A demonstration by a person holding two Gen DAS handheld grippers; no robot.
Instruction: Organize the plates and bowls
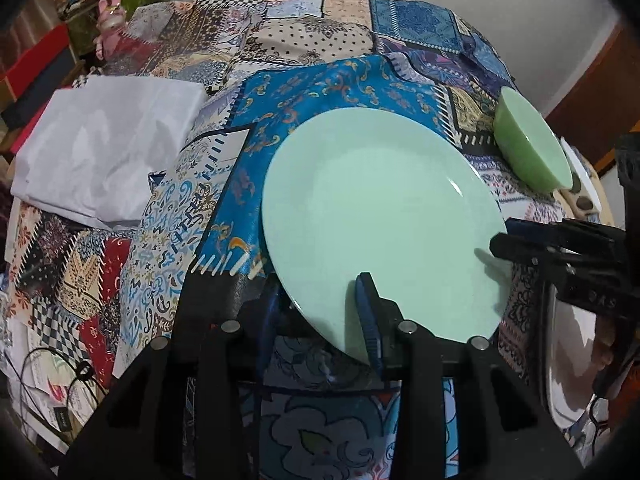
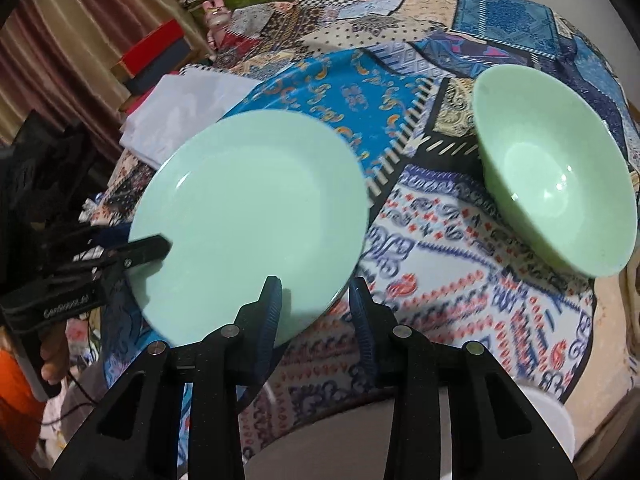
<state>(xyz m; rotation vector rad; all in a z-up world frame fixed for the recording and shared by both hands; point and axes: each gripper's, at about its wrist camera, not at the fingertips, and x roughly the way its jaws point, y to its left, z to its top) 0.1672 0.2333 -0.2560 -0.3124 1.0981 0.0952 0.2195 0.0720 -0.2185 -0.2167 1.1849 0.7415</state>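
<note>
A pale green plate [image 1: 380, 208] lies on the patchwork cloth; it also shows in the right wrist view [image 2: 248, 208]. My left gripper [image 1: 320, 308] straddles its near rim, one finger over the plate and one under its edge, with a gap still showing. It shows from the side in the right wrist view [image 2: 160, 246]. My right gripper [image 2: 314, 304] is open, its left finger over the plate's near-right rim; it shows in the left wrist view [image 1: 504, 240]. A green bowl [image 2: 560, 184] stands to the right, also in the left wrist view [image 1: 532, 144].
A folded white cloth [image 1: 104, 156] lies left of the plate. Boxes and clutter [image 2: 156, 56] line the far left. The patchwork cloth [image 2: 480, 272] drops off at the near edge. A white-rimmed object [image 1: 580, 184] sits behind the bowl.
</note>
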